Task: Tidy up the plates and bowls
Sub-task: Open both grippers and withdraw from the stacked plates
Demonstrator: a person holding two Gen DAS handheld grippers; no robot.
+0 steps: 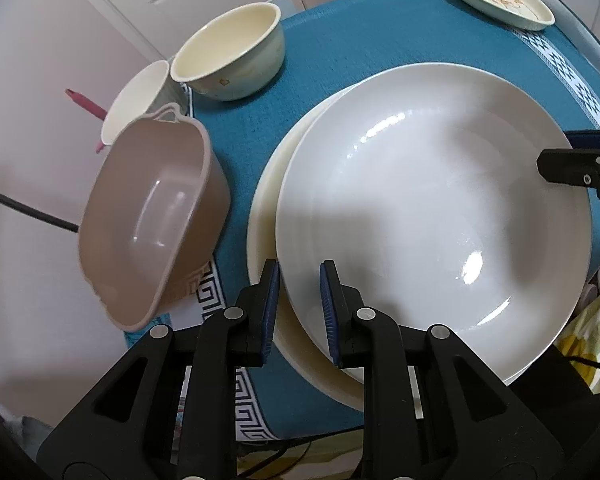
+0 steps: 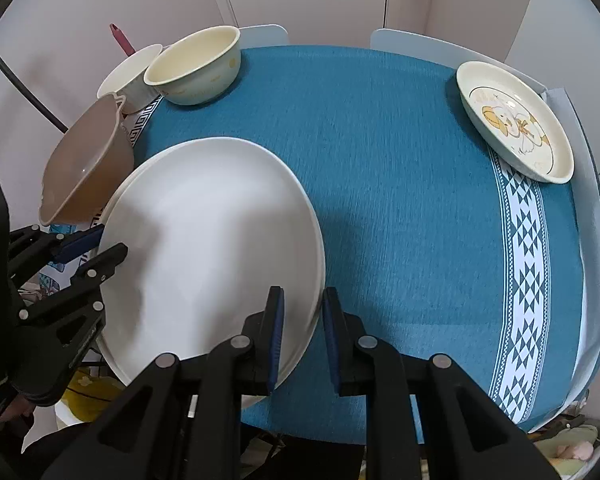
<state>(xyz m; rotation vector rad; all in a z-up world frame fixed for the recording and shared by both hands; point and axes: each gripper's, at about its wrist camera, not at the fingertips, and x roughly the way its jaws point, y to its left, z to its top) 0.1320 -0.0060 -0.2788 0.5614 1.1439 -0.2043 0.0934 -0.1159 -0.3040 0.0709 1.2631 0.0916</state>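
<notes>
Both claws straddle the white plate's [image 1: 432, 216] rim — left claw [image 1: 299, 312] and right claw [image 2: 302, 340] spread, neither pinching. The plate sits stacked at lower left of the counter [image 2: 400, 184] — open teal cloth lies at frame centre, bowls crowding the upper left edge.

Glossy white plate [image 1: 432, 208]; woven blue tablecloth [image 2: 400, 184].

A wide stretch of blue worktop [image 2: 400, 200] is lying open to the right of the white plate [image 2: 212, 248], reaching to the patterned dish [image 2: 516, 120]. Left of that plate, the brown bowl [image 2: 88, 172], cream bowl [image 2: 196, 66] and small white bowl [image 2: 134, 76] are crowding my passage.
</notes>
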